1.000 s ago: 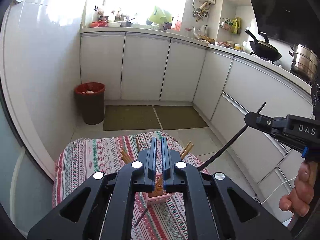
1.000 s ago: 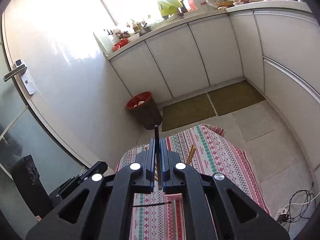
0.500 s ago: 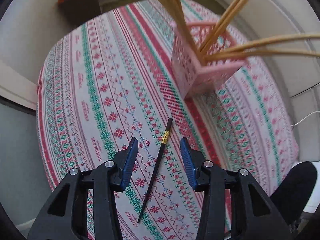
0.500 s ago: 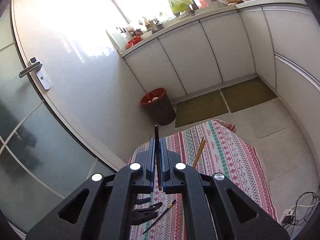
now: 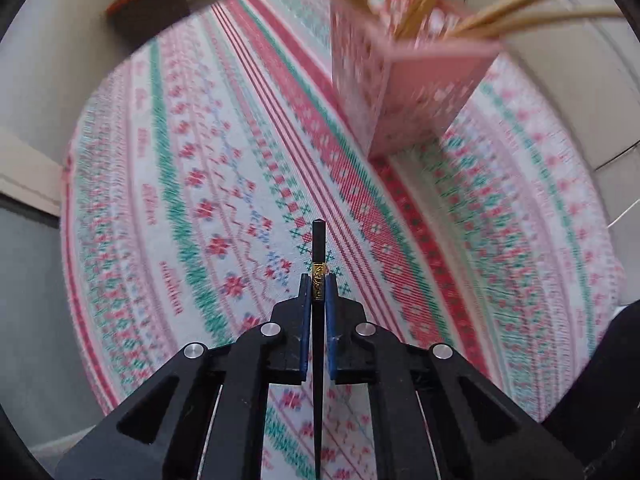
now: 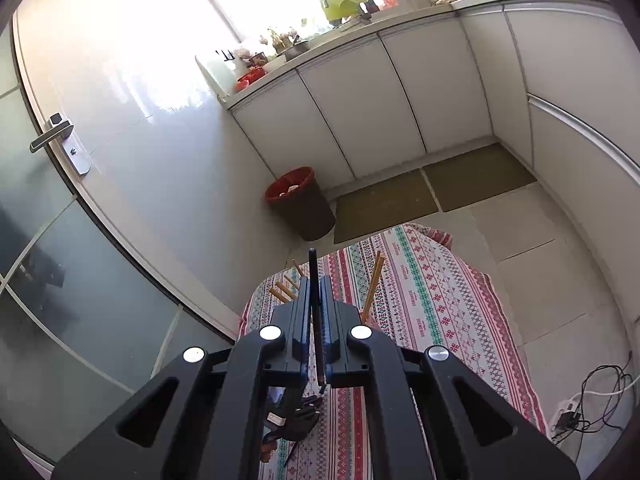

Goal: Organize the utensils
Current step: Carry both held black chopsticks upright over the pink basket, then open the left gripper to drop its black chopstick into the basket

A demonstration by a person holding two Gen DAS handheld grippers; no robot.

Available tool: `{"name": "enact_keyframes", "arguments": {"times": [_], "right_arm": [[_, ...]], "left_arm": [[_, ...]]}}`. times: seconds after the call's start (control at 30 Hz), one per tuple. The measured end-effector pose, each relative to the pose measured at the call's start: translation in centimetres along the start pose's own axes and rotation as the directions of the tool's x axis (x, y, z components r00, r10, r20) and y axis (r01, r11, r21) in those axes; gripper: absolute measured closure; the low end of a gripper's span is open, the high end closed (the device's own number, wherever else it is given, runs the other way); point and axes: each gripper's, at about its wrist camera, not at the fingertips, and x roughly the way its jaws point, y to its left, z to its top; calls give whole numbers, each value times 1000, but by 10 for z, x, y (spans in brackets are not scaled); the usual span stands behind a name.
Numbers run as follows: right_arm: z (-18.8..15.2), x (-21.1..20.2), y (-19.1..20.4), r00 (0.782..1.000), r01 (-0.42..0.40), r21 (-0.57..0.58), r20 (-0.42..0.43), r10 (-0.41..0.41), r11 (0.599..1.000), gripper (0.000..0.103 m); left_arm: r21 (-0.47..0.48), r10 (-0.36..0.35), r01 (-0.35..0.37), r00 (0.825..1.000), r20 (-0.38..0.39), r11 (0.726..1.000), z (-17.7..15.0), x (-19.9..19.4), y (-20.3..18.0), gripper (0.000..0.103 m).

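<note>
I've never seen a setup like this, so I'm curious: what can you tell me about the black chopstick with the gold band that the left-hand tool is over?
The black chopstick is slim, dark and smooth, lacquer-like, with an ornate gold band a little below its blunt end. The left gripper is shut on it right at that band, blue pads on both sides. The blunt end sticks out ahead of the fingers; the tapered rest runs back between them, above the patterned tablecloth. Whether it touches the cloth is unclear.
</note>
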Motion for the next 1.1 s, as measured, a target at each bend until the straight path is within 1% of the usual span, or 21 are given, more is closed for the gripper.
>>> {"name": "enact_keyframes", "arguments": {"times": [0.07, 0.13, 0.2, 0.23, 0.33, 0.43, 0.47, 0.5, 0.53, 0.6, 0.73, 0.8, 0.87, 0.93, 1.1], "right_arm": [[-2, -3, 0, 1000, 4, -5, 0, -4, 1000, 98], [-3, -6, 1, 1000, 0, -4, -3, 0, 1000, 98], [-4, -9, 3, 1000, -9, -3, -6, 9, 1000, 98], [-4, -10, 5, 1000, -10, -4, -6, 10, 1000, 98], [-4, -13, 11, 1000, -8, -10, -2, 8, 1000, 98], [-1, -14, 15, 1000, -5, -9, 1, 5, 1000, 98], [2, -13, 16, 1000, -3, -6, 3, 3, 1000, 98], [5, -12, 17, 1000, -2, -3, 6, 2, 1000, 98], [9, -11, 18, 1000, -1, -1, 11, 1, 1000, 98], [16, -8, 21, 1000, 9, -5, 24, -9, 1000, 98], [28, 2, 24, 999, 34, -17, 42, -34, 999, 98], [34, 8, 23, 998, 41, -17, 49, -41, 999, 98], [39, 14, 19, 998, 44, -17, 49, -43, 999, 98], [42, 21, 16, 998, 49, -15, 48, -48, 999, 98], [49, 41, 6, 997, 73, -13, 40, -72, 997, 98]], "left_arm": [[-42, -40, 44, 994, 98, 998, -11, -39, 4, 97], [-78, -52, 69, 979, 196, 995, -26, -74, 7, 97], [-110, -56, 89, 959, 278, 990, -37, -107, 7, 97], [-120, -53, 94, 950, 307, 988, -35, -118, 7, 97], [-139, -39, 105, 910, 412, 985, -37, -157, 1, 97], [-124, -37, 112, 870, 492, 986, -25, -191, 0, 97], [-117, -36, 112, 857, 514, 987, -19, -197, 1, 97], [-111, -32, 109, 839, 543, 988, -11, -208, 0, 97], [-107, -29, 108, 825, 564, 988, -3, -215, 0, 97], [-101, -28, 109, 807, 590, 989, 14, -228, -1, 97], [-83, -38, 114, 779, 626, 990, 43, -240, -9, 97], [-84, -40, 121, 771, 635, 989, 56, -240, -12, 97], [-89, -42, 126, 772, 634, 988, 68, -234, -15, 97], [-88, -44, 127, 777, 629, 988, 75, -230, -20, 97], [-102, -37, 123, 798, 601, 987, 89, -201, -22, 97]]}}
